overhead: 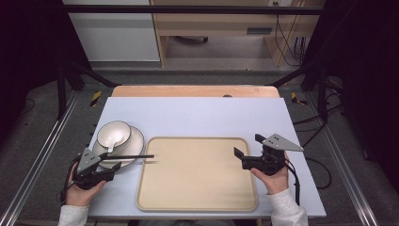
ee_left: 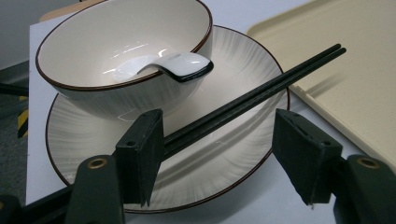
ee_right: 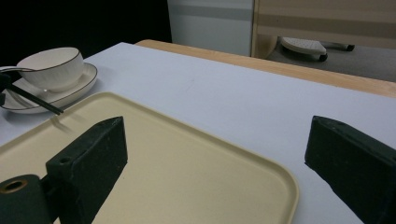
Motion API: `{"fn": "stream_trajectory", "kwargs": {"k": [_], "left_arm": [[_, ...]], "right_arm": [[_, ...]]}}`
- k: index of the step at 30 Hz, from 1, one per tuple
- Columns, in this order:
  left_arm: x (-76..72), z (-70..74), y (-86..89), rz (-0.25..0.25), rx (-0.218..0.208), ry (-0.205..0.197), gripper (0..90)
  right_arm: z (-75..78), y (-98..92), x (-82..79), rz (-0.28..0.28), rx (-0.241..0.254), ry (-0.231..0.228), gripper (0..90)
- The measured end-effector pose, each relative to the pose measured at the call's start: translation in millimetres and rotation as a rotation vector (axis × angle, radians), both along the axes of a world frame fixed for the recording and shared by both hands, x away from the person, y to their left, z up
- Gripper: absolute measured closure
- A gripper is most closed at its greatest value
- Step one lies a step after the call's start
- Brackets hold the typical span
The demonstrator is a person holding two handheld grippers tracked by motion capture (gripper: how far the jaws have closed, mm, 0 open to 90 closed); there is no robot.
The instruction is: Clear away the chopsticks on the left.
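While the right gripper just sits over the right edge of the tray with its jaws spread wide and nothing between them, the left gripper is down at the chopsticks. From the left gripper view the pair of black chopsticks runs right alongside one jaw, looks like it's touching that pad, while the other jaw stands well clear, so the jaws are still apart and not pinching anything yet.

The chopsticks lie across the front of the plate, tips poking out past the rim toward the tray. In the high view you can see those tips just reaching the tray's left edge. A bowl sits on the plate behind them, with a white spoon resting in it, handle hanging over the bowl's rim.

Plate and bowl are at the left of the white table, tray in the middle near the person's side. Both hands come in from the bottom.
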State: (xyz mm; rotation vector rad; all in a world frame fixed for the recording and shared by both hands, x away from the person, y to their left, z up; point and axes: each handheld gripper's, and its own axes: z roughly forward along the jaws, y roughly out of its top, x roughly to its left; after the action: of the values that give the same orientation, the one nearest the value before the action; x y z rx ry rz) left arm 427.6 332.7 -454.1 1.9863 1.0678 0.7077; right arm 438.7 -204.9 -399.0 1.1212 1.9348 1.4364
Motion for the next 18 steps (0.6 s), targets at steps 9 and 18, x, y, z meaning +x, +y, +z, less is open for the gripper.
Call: {"fn": "stream_trajectory", "kwargs": {"k": [9, 18], "left_arm": [[6.5, -5.9, 1.5, 0.012, 0.025, 0.013, 36.3], [6.7, -6.4, 3.9, 0.023, 0.031, 0.039, 43.0]], "right_arm": [[-0.3, 0.0, 0.5, 0.002, 0.001, -0.003, 5.9], [1.6, -2.4, -0.4, 0.002, 0.006, -0.005, 5.9]]}}
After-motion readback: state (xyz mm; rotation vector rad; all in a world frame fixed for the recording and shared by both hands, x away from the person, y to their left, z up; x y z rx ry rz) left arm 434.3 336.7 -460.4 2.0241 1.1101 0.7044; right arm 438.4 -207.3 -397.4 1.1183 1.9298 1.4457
